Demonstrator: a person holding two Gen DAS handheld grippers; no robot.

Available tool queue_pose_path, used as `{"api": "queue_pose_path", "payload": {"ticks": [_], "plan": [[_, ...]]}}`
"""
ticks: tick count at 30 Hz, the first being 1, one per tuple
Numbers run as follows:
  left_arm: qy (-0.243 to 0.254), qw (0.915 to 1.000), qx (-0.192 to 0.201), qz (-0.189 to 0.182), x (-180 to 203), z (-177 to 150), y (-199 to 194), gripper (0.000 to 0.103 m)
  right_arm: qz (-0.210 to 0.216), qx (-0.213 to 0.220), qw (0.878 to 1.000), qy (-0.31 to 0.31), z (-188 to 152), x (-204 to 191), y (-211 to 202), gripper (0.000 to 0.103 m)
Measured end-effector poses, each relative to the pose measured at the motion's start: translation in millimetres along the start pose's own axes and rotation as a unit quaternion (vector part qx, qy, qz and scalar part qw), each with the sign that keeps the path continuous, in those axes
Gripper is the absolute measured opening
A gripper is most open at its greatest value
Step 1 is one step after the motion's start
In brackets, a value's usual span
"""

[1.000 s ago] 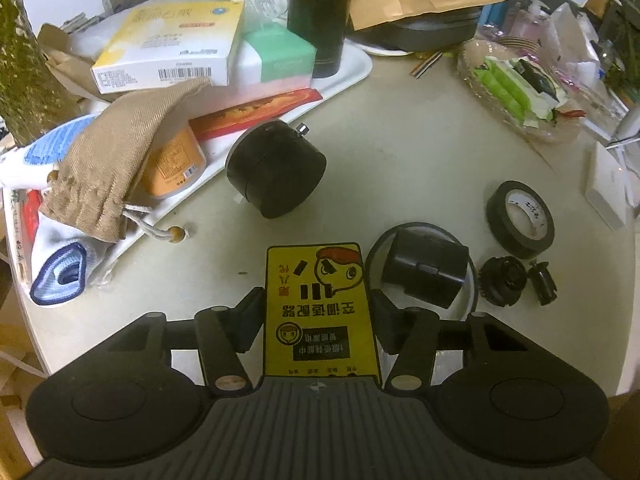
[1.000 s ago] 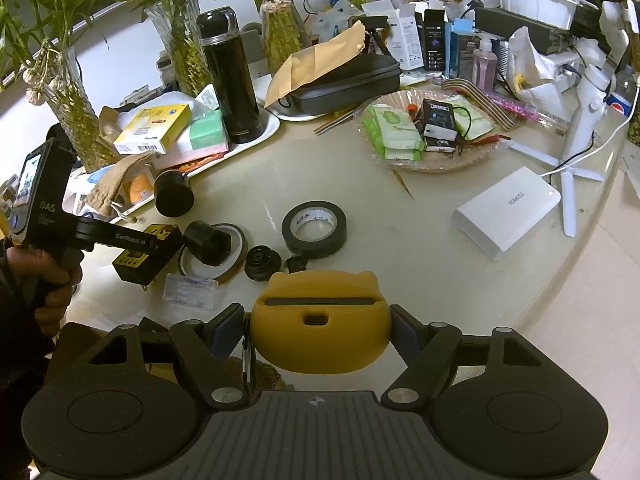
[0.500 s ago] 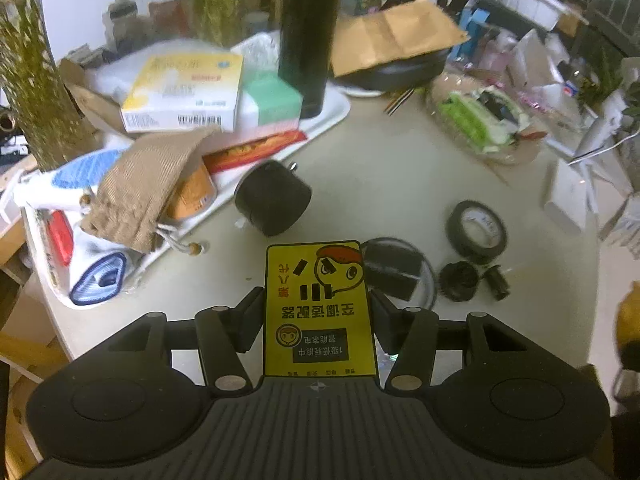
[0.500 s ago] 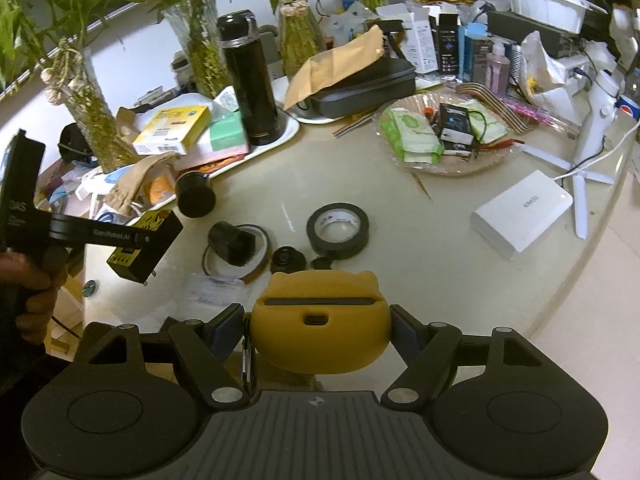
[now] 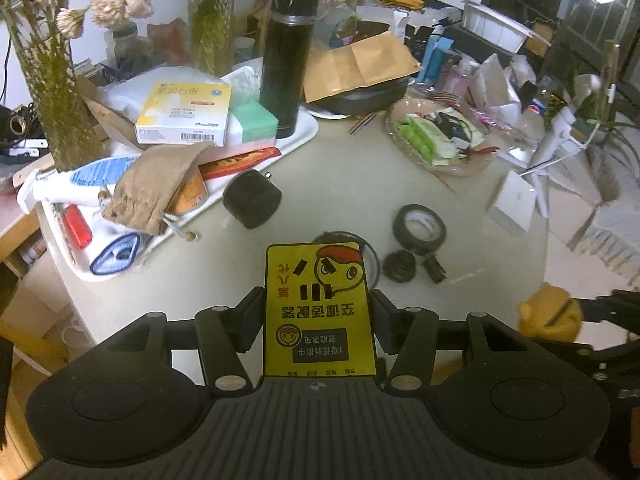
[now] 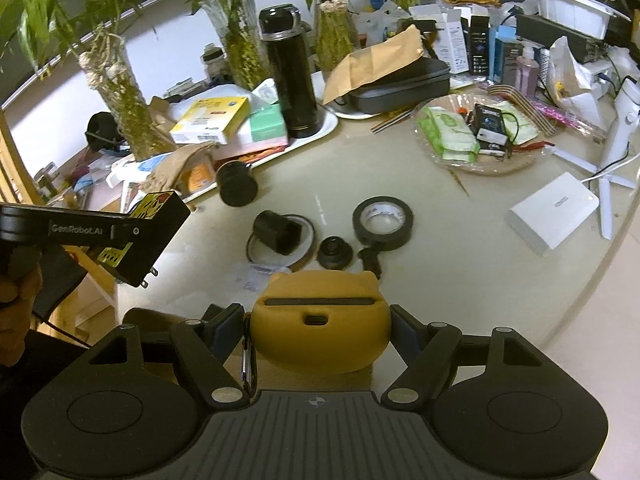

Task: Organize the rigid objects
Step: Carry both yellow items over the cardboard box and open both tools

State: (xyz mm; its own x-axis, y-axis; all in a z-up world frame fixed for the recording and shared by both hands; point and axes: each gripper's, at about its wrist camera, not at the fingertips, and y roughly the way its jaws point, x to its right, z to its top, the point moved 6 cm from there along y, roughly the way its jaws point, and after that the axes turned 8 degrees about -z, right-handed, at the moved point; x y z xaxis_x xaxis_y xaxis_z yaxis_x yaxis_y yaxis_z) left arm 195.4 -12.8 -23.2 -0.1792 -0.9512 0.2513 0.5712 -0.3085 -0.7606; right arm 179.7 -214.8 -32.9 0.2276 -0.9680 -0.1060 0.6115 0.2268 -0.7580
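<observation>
Yellow-labelled black rectangular plug adapter [image 5: 320, 308] clamped between the two fingers of the left hand-held gripper [image 5: 320, 312], printed face up toward the camera, lifted clear above the near edge of the pale round tabletop [image 5: 352, 184]; from the right wrist view, same adapter [image 6: 148, 236] seen side-on with metal prongs pointing down, a hand [image 6: 16, 284] behind it on the grip. Mustard-yellow rounded silicone case with small ears [image 6: 320, 320] pinched across its width by the right hand-held gripper [image 6: 320, 320], fingers set fairly wide around it, a silver carabiner clip hanging at its left side, also held off the tabletop. Below and beyond: black cube-shaped charger [image 6: 278, 232] resting on a thin round coaster [image 6: 304, 256], small black ribbed knob [image 6: 334, 252] just beside, black roll of tape [image 6: 382, 222] lying flat to its right. Farther back, black squat cylinder [image 5: 252, 200] on its side near a white tray [image 5: 304, 136] carrying a tall black flask [image 5: 286, 60], a yellow-and-white carton [image 5: 186, 114] and a tan drawstring pouch [image 5: 154, 188]. White flat box [image 6: 554, 212] near the right rim.
</observation>
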Motion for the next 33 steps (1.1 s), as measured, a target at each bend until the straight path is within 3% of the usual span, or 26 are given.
{"api": "queue_pose_path", "payload": {"ticks": [13, 23, 33], "plan": [[-0.017, 0.9995, -0.012, -0.024, 19.6, -44.9, -21.2, 0.054, 0.016, -0.02, 1.0, -0.018, -29.4, -24.6, -8.2, 0.079], [-0.034, 0.9984, -0.04, -0.022, 19.6, -80.7, -12.9, 0.054, 0.027, -0.049, 0.998, -0.013, -53.5, -32.7, 3.0, 0.079], [-0.047, 0.9976, -0.049, -0.016, 12.6, -87.8, -5.1, 0.054, 0.02, -0.055, 0.998, -0.02, -52.3, -35.6, 15.5, 0.079]]}}
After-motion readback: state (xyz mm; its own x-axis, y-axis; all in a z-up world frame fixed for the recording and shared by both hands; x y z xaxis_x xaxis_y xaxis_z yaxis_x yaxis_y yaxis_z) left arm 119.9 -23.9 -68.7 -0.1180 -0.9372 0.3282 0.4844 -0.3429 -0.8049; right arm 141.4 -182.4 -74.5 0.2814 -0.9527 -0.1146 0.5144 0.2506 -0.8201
